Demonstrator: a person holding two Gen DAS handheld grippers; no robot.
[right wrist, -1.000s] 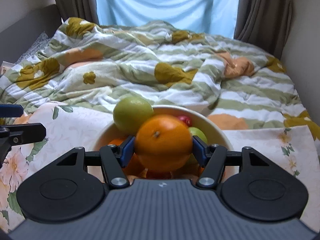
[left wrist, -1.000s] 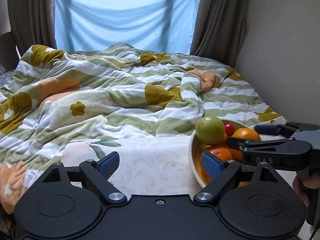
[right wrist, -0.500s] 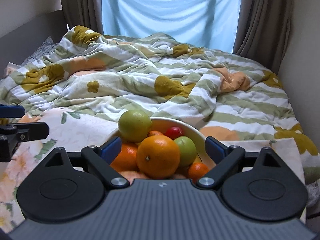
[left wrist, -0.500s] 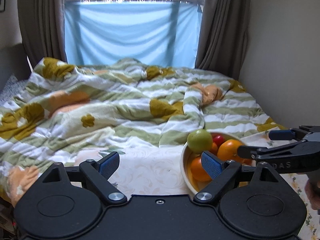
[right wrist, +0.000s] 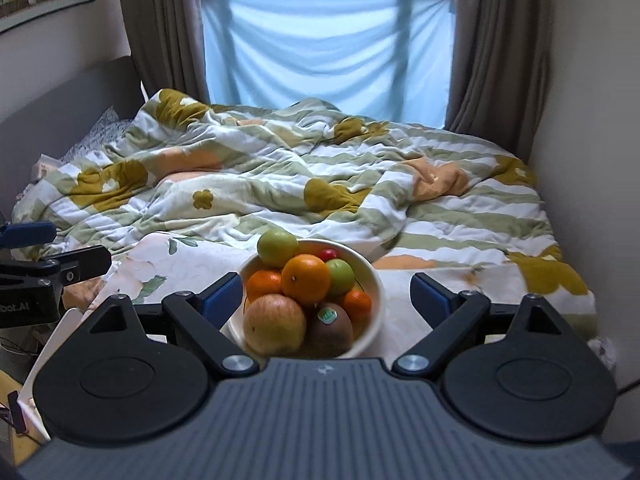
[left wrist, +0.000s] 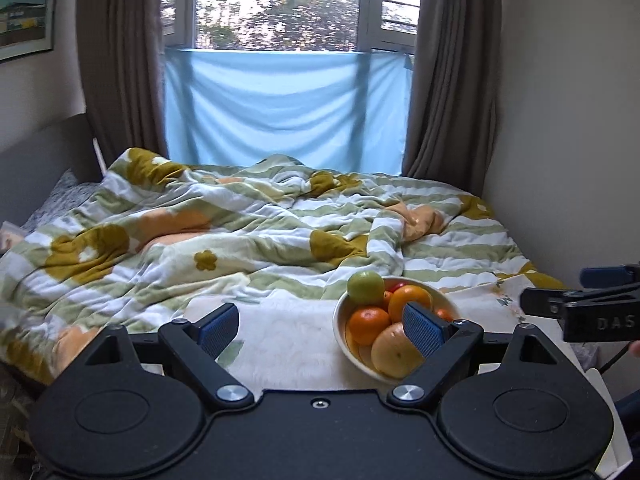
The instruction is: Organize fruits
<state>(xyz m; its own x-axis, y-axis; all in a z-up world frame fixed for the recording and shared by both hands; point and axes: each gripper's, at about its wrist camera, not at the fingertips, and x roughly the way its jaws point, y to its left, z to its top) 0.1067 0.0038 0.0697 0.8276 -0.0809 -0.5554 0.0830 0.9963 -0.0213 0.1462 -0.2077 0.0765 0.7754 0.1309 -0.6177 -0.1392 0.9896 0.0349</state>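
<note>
A white bowl (right wrist: 377,280) heaped with fruit stands on a floral cloth (right wrist: 176,256) at the near end of the bed. On top lies a big orange (right wrist: 306,278), with a green apple (right wrist: 277,248), a tangerine (right wrist: 264,284), a yellow-red apple (right wrist: 274,324) and a kiwi (right wrist: 330,328) around it. My right gripper (right wrist: 326,296) hangs open above and short of the bowl, holding nothing. My left gripper (left wrist: 320,328) is open and empty to the left of the bowl (left wrist: 340,320), where the green apple (left wrist: 365,287) and orange (left wrist: 410,300) show. Each view catches the other gripper at its edge.
A rumpled green, white and mustard duvet (right wrist: 280,184) covers the bed behind the bowl. A wall (left wrist: 560,140) runs close along the right. Brown curtains and a blue cloth (left wrist: 284,112) hang at the window. A white furniture edge (right wrist: 52,344) shows at lower left.
My right gripper opened and let go of the big orange, which now rests on top of the fruit in the bowl. Both grippers drew back and rose away from the bowl.
</note>
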